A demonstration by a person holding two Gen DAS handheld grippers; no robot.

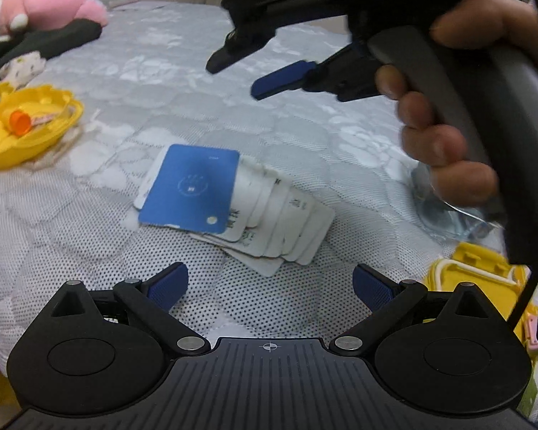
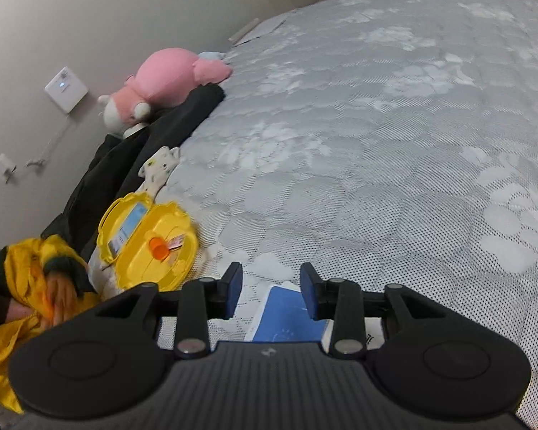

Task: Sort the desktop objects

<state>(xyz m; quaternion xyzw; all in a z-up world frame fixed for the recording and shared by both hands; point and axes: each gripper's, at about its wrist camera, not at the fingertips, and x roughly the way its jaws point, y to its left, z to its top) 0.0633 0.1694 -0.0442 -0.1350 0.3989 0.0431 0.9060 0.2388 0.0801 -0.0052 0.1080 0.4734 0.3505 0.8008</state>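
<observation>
Left gripper (image 1: 269,283) jaws spread wide, empty, just near of the fanned card stack (image 1: 233,204) lying mid-mattress (image 1: 305,136), blue card (image 1: 190,188) on top. Right gripper (image 2: 270,292) above the cards, jaws partly spread, nothing between them (hand (image 1: 444,136) on its handle). Open yellow case (image 1: 25,125) at far left holds an orange cap (image 1: 19,122).

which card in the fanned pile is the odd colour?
The blue card on top at the pile's left end; the fanned cards under it are white.
</observation>
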